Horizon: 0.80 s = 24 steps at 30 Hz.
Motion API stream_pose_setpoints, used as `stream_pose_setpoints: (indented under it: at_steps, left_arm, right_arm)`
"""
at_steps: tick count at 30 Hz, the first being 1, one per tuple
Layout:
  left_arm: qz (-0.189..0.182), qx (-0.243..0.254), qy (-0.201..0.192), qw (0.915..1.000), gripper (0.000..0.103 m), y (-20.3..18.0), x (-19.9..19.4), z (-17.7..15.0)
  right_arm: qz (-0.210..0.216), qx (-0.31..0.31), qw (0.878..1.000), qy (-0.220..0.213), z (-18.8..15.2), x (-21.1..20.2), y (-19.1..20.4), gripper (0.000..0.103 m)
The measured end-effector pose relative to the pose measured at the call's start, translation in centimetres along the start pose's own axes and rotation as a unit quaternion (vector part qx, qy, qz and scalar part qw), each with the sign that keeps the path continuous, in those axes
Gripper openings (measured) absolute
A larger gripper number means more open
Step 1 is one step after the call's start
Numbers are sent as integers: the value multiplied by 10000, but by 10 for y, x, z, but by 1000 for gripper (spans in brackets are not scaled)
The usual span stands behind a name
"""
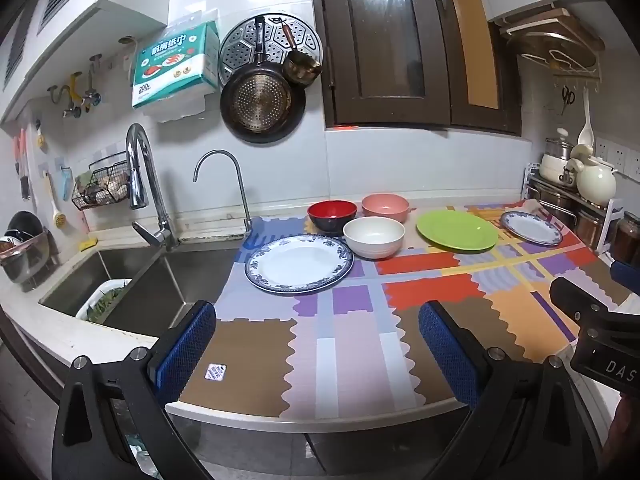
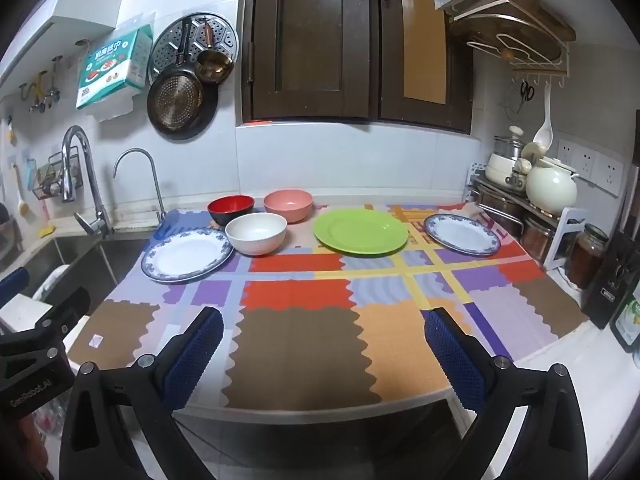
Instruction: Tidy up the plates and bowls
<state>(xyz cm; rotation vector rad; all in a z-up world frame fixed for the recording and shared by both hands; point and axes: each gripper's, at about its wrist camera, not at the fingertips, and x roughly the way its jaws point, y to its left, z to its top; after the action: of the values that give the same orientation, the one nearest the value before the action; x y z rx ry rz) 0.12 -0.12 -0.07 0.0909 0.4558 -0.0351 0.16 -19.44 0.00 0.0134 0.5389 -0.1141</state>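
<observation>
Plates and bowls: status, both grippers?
Left gripper and right gripper: jaws open, empty, short of the mat. Three plates, three bowls apart, unstacked. Nothing in the way.

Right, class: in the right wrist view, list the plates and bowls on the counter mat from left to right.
Large blue-rimmed plate → red bowl → white bowl → pink bowl → green plate → small blue-rimmed plate.
</observation>
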Motion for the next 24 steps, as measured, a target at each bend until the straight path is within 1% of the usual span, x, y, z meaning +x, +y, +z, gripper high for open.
stream_pose_setpoints:
  at_steps: [3, 4, 11, 13, 24]
  left_arm:
    - [-41, 7, 26, 10000, 103, -2, 2, 1]
    - [-10, -19, -41, 10000, 103, 2, -3, 2]
    - [0, -1, -182, 9998, 103, 3, -11, 6]
    - [32, 18, -233, 9997, 103, 3, -15, 1]
    - [64, 26, -301, 9995, 103, 5, -18, 0]
  right_arm:
    - [3, -6, 10000, -23, 2, -2, -1, 102]
    - [1, -6, 10000, -38, 2, -3, -1, 102]
    - [-23, -2, 9999, -139, -1, -13, 0, 102]
    - [-42, 9, 9999, -166, -2, -13, -1, 102]
    - [-16, 31, 9998, -195, 2, -19, -1, 102]
